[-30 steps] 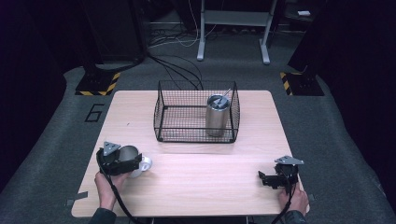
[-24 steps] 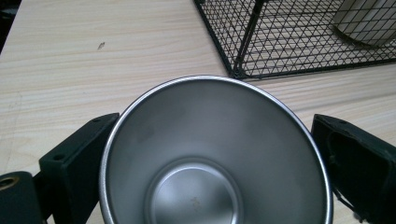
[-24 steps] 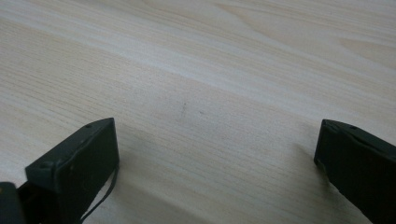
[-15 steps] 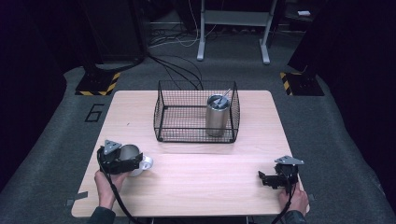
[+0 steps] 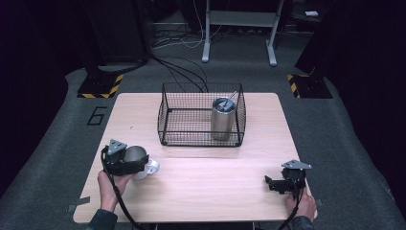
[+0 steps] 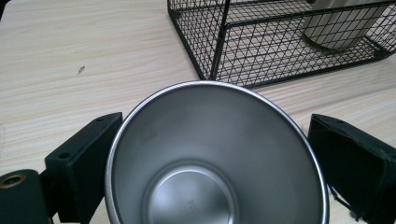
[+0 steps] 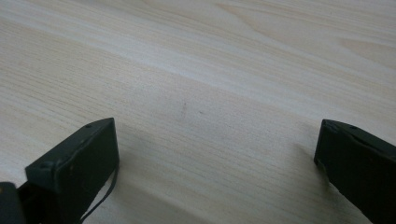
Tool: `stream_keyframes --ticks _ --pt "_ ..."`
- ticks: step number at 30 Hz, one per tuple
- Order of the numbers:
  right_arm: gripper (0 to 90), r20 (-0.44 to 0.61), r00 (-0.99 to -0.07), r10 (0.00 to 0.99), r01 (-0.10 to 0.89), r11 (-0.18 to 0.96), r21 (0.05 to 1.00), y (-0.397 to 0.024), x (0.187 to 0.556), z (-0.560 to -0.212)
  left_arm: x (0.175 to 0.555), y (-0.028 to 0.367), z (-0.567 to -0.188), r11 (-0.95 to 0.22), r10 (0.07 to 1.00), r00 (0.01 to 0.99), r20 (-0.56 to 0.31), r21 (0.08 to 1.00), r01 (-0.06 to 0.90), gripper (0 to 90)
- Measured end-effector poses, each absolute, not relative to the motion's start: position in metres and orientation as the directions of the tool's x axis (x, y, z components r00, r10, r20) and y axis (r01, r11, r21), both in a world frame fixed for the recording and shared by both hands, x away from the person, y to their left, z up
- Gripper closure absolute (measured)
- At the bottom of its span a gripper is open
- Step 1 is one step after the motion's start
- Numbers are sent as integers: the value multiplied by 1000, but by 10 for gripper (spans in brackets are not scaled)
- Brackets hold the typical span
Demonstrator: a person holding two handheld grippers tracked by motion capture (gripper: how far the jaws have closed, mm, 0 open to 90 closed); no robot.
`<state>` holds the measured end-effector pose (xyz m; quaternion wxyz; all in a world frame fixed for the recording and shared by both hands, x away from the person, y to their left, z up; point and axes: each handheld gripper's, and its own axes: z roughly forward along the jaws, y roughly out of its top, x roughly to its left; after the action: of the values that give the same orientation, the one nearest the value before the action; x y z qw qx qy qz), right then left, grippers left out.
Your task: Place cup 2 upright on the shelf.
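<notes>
The steel cup (image 6: 212, 154) sits between the left gripper's (image 5: 125, 162) spread jaws; whether they press its rim, I cannot tell. It stands on the table (image 5: 201, 187), near the wire basket (image 5: 201, 120). The right gripper (image 5: 282, 183) rests open. A loose squeeze could tip the cup.

The cup (image 6: 215, 158) is brushed steel, satiny inside with a brighter polished rim. The table (image 7: 196, 70) is pale wood, matt, fine straight grain (laminate maybe). The basket (image 5: 201, 115) is thin black-coated wire; the tumbler (image 5: 223, 119) in it looks like dull stainless. Both grippers' jaws are matt black plastic.
</notes>
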<state>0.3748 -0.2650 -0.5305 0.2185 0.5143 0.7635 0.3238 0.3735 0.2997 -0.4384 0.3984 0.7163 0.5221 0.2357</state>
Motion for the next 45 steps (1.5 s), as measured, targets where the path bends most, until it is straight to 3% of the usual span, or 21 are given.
stream_keyframes --ticks 45 --pt "0 -1 -376 927 644 262 719 -265 375 -531 399 240 -387 -273 843 536 -34 833 482 65"
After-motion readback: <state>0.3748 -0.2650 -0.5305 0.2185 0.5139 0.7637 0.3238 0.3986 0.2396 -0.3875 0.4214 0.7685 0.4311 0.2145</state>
